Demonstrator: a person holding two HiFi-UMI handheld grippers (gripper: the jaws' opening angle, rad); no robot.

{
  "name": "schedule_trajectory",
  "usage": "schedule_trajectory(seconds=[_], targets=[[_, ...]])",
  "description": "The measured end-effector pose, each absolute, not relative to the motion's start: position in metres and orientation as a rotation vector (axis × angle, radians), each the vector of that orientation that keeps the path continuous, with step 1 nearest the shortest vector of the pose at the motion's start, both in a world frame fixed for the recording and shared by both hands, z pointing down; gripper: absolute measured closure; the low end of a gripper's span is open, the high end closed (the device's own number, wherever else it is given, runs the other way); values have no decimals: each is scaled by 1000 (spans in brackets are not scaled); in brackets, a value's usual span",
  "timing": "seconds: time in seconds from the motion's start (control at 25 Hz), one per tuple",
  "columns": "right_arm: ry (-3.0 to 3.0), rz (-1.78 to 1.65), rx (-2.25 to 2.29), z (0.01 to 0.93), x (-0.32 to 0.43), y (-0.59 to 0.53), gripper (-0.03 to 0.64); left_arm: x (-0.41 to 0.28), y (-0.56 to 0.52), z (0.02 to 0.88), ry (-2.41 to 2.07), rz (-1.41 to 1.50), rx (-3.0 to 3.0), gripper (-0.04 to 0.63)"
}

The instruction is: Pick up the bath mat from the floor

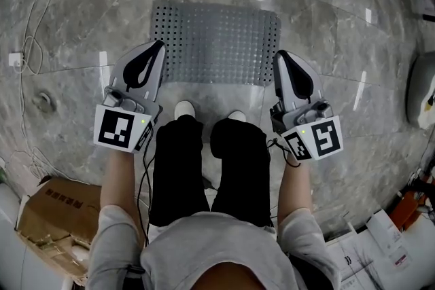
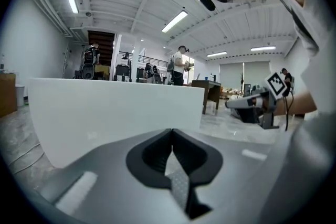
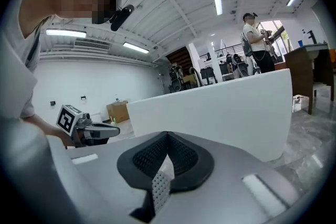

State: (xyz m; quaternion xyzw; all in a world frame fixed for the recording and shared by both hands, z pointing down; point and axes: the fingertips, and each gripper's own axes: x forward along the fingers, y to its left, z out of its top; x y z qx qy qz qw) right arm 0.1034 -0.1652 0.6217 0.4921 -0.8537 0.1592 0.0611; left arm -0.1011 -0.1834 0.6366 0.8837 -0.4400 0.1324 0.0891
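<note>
Flat bath mat (image 1: pixel 214 44), long axis L-R

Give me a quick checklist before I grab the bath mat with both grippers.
1. Mat lies flat, nothing on it: ok.
2. Left gripper at the mat's near left corner: ok.
3. Right gripper at its near right corner: ok.
4. Jaws open for the grasp: not ok, both shut.
5. Shoes off the mat: ok.
6. Tips touching the mat: cannot tell.
</note>
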Motion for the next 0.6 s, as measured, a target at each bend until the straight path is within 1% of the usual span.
schedule_trajectory(seconds=[0.44, 0.6], targets=[[-2583, 409, 1499, 751, 121, -178, 616, -102, -186, 771, -1293, 484, 2649, 594], [-2601, 402, 1489, 790, 119, -180, 617, -108, -190, 808, -1317, 478, 2659, 594]])
